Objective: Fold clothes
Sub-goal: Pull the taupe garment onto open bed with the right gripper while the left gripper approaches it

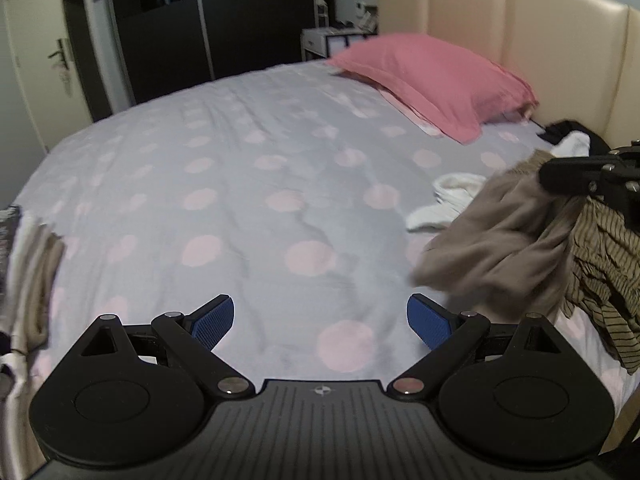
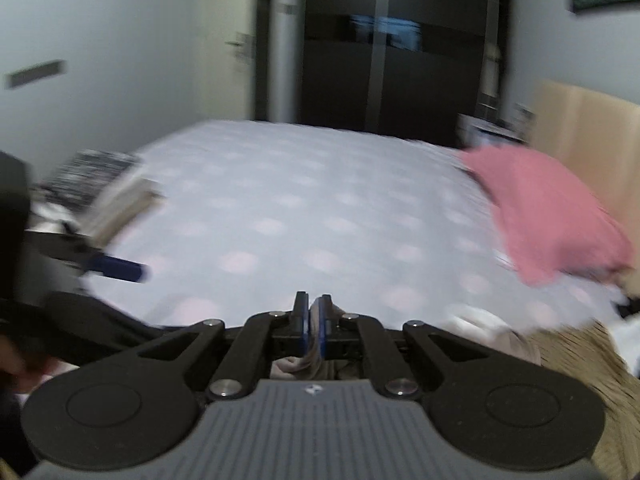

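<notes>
So the right gripper [image 2: 314, 322] has its fingers pressed together on a fold of the beige garment [image 1: 492, 240], pinching it between the blue pads. In the left wrist view you can see that garment hanging off the right gripper, lifted clear of the bed [image 1: 240, 184]. My guess is it's picked out of the clothes pile [image 1: 600, 272] at the right edge so it can be spread on the open middle of the bed for folding.

The left gripper [image 1: 320, 320] has its fingers spread wide with nothing between them, hovering over bare sheet. The garment's lower edge dangles just to the right of its right finger, not touching. It's probably set to catch a free corner. There's a pink pillow [image 1: 436, 80] up by the headboard, well out of the way.
</notes>
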The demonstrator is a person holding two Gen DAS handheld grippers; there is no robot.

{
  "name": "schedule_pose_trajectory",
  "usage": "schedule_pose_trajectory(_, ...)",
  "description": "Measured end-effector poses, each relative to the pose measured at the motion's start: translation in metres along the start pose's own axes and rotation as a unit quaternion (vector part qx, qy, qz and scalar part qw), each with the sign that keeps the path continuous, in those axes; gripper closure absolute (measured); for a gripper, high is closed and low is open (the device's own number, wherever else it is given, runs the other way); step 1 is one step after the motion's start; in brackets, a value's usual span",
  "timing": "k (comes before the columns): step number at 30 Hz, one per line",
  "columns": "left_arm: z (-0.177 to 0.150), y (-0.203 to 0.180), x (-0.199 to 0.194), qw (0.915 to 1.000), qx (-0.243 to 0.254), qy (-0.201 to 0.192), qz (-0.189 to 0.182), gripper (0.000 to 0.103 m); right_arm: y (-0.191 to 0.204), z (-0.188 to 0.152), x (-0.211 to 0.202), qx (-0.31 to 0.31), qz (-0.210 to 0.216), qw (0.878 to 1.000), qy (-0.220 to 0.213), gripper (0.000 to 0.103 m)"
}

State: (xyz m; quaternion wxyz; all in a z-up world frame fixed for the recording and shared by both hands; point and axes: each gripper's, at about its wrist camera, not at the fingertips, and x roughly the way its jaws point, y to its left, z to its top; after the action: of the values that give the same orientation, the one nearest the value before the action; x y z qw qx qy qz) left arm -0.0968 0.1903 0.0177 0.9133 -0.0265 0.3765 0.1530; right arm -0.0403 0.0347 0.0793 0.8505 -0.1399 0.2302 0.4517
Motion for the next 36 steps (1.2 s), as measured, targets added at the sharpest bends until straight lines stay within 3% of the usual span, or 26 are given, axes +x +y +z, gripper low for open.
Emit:
schedule_pose_trajectory(3,-0.003,0.024,-0.02,0.9998,-0.009,-0.015,0.013,0.008,0.031,0.013,0.003,-0.012,0.036,0.999,0.0,0.098)
schedule_pose_trajectory(6,-0.009,0.045,-0.034,0.9993,-0.018,-0.021,0.027,0.008,0.053,0.014,0.02,-0.029,0.043,0.998,0.019,0.097)
schedule_pose_trajectory(14,-0.04,0.083,-0.029,0.9985,-0.031,0.011,0.043,0.008,0.035,-0.003,0.044,-0.024,0.022,0.997,0.065,0.094)
schedule_pose_trajectory(21,-0.073,0.082,-0.003,0.9986,-0.007,0.053,-0.001,0.008,0.02,-0.056,0.064,-0.011,0.02,0.99,0.138,0.084)
schedule_pose_trajectory(23,-0.083,0.079,0.005,0.9977,-0.002,0.064,-0.02,0.008,0.021,-0.072,0.074,-0.003,0.026,0.985,0.17,0.072)
schedule_pose_trajectory(25,-0.093,0.075,0.012,0.9967,0.001,0.073,-0.038,0.008,0.023,-0.089,0.085,0.004,0.032,0.979,0.201,0.071)
schedule_pose_trajectory(28,-0.104,0.071,0.02,0.9937,-0.006,0.084,-0.074,0.008,0.026,-0.103,0.098,0.003,0.047,0.972,0.231,0.062)
schedule_pose_trajectory(34,-0.117,0.066,0.029,0.9855,-0.015,0.096,-0.139,0.009,0.04,-0.116,0.119,-0.046,0.079,0.962,0.258,0.061)
schedule_pose_trajectory(36,-0.12,0.065,0.033,0.983,-0.017,0.099,-0.154,0.016,0.041,-0.121,0.133,-0.061,0.078,0.956,0.275,0.06)
